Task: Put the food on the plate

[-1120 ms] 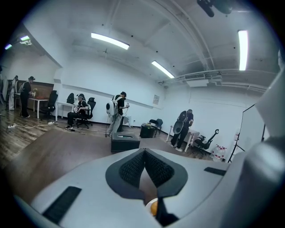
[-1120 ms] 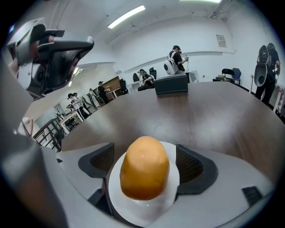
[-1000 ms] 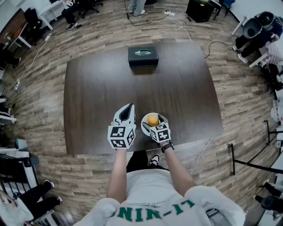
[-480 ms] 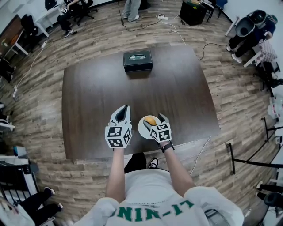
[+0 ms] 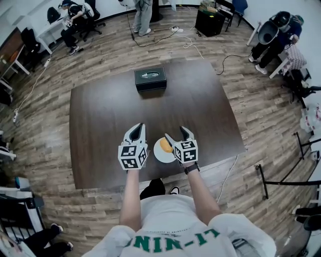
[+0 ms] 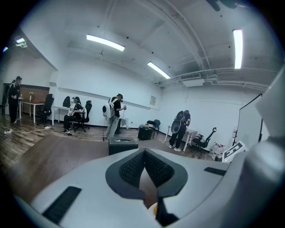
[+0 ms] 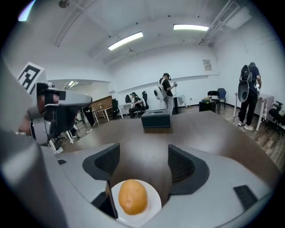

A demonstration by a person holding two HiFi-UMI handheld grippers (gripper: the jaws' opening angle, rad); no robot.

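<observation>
Holding right gripper point(image 7: 144, 162) over food point(image 7: 132, 196) on plate point(image 7: 154, 201), jaws apart, just narrowing, nothing between; left gripper point(image 6: 144, 153) jaws together, empty.

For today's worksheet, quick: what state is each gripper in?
Left gripper: shut, empty.
Right gripper: open, jaws just closing slightly, nothing between them.

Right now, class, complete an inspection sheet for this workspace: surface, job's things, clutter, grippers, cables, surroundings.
Surface: dark table, mostly bare.
Job's things: orange food lies on the white plate, near the table's front edge.
Clutter: black box at the far edge.
Grippers: left gripper jaws together, empty; right gripper jaws apart, just been closing partway, gripping nothing, above the plate.
Cables: white cable on the floor beyond the table.
Surroundings: wooden floor; people about the room.
</observation>
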